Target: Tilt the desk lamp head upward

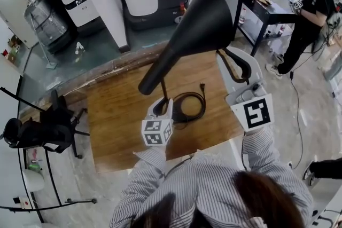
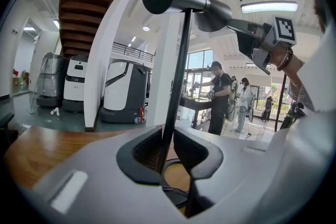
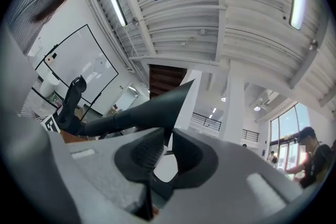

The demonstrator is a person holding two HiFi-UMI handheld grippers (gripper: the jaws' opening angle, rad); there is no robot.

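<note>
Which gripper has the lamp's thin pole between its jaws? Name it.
The left gripper: the thin black pole stands between its jaws. The right gripper instead pinches the rim of the cone-shaped lamp head.

Right gripper (image 3: 167, 136) tilted upward, dark pads (image 3: 147, 153) closed on the rim of the black cone-shaped lamp head (image 3: 134, 113), shade tapering leftward toward a marker cube (image 3: 51, 124), ribbed ceiling (image 3: 236, 18) with strip lights (image 3: 116, 3), person (image 3: 314, 157) far right

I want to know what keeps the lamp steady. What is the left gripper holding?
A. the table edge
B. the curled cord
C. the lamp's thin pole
C: in the left gripper view, the left gripper has its fingers pressed on both sides of the lamp's thin pole.
</note>
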